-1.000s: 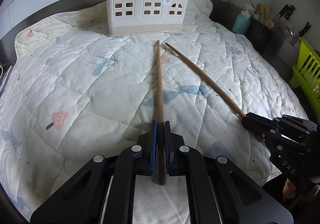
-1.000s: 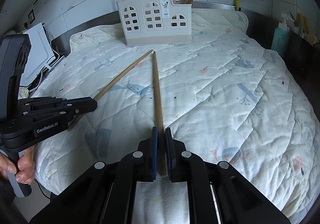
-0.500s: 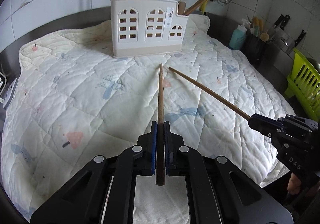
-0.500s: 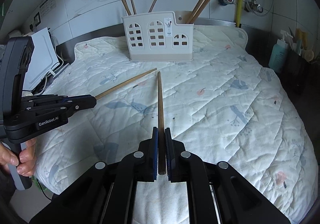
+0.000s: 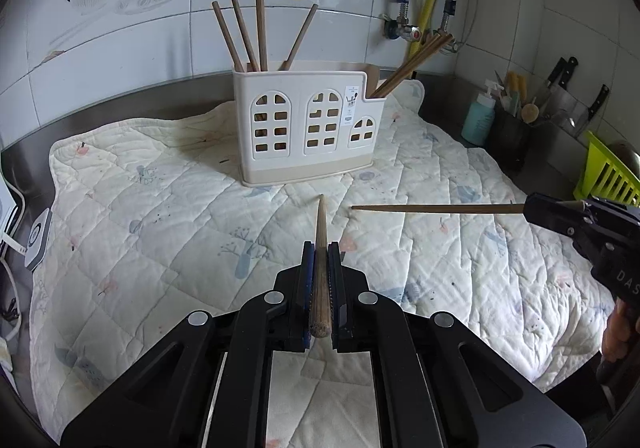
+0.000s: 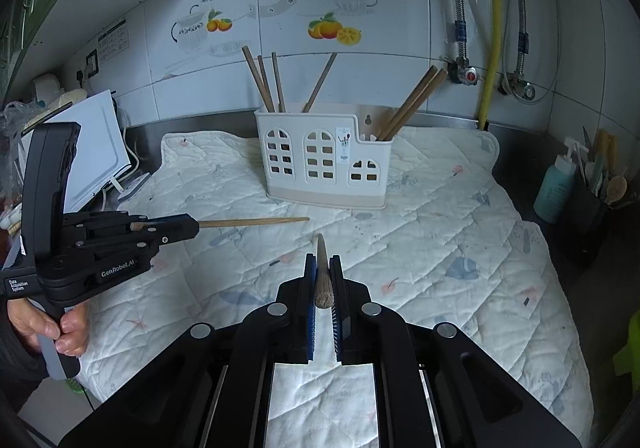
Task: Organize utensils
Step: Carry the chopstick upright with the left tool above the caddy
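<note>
A quilted cream mat (image 5: 168,208) printed with small pastel figures covers most of a steel kitchen counter (image 6: 532,152), with a tiled wall (image 5: 120,40) bearing fruit and crockery decals behind it. Near the mat's back edge, about midway along it, stands a white plastic utensil holder (image 5: 304,132) with arched window cut-outs. Four wooden chopsticks (image 5: 260,32) stand up from its taller left compartment, and a few more (image 5: 412,62) lean out to the right from its lower right compartment.

At the counter's right end, off the mat, are a teal pump bottle (image 5: 478,120), a dark caddy of kitchen tools (image 5: 510,132), knives (image 5: 560,76) against the wall and a lime-green rack (image 5: 608,172). Off the mat's left edge sits a white appliance (image 6: 100,152) with cords.

The left gripper (image 5: 321,248) is closed tight on one wooden chopstick (image 5: 320,244), clamped near its thick end and held above the mat, its thin tip pointing toward the holder. The right gripper (image 6: 323,262) is closed the same way on a second chopstick (image 6: 322,268), also lifted clear of the mat in front of the holder. Seen from each other's cameras, the two chopsticks run level, their tips close together. A hand (image 6: 60,324) grips the left gripper's handle.
</note>
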A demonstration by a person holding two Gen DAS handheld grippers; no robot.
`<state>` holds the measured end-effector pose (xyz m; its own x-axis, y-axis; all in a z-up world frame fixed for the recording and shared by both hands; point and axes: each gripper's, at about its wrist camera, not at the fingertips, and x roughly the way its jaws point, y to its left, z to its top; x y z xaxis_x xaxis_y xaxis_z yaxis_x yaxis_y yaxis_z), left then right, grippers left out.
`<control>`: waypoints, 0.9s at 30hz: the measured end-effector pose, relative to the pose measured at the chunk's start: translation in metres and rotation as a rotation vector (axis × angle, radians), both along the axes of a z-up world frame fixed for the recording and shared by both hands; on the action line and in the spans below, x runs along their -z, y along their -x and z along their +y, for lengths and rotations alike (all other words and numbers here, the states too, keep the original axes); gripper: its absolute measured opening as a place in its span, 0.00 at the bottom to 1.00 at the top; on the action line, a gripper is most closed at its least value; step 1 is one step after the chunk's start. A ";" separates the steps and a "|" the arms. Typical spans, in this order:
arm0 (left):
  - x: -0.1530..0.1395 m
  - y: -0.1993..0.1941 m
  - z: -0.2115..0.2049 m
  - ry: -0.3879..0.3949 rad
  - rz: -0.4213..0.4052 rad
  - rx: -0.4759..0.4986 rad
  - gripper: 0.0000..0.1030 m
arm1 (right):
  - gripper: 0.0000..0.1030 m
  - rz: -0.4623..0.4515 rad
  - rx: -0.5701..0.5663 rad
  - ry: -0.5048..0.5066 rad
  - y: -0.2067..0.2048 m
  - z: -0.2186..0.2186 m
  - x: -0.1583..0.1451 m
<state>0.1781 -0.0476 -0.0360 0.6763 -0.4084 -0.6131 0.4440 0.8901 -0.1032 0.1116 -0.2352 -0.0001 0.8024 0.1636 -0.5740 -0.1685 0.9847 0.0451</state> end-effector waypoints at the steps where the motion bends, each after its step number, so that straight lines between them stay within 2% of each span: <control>1: -0.003 -0.002 0.000 0.002 -0.004 0.001 0.05 | 0.06 0.000 -0.007 -0.005 -0.004 -0.002 -0.005; 7: -0.027 -0.018 -0.002 0.006 -0.024 0.016 0.05 | 0.06 -0.020 -0.063 -0.025 -0.032 -0.015 -0.050; 15: -0.051 -0.043 -0.007 -0.005 -0.049 0.018 0.05 | 0.06 -0.081 -0.082 0.022 -0.066 -0.028 -0.117; 21: -0.075 -0.054 -0.012 0.022 -0.071 0.038 0.05 | 0.06 -0.126 -0.076 0.028 -0.095 -0.035 -0.147; 27: -0.114 -0.062 -0.020 0.041 -0.133 0.051 0.05 | 0.06 -0.154 -0.054 0.018 -0.127 -0.038 -0.164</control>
<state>0.2403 -0.0675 0.0776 0.7284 -0.4671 -0.5012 0.5006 0.8623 -0.0762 0.2383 -0.2736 0.1638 0.8716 0.1995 -0.4478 -0.2244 0.9745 -0.0026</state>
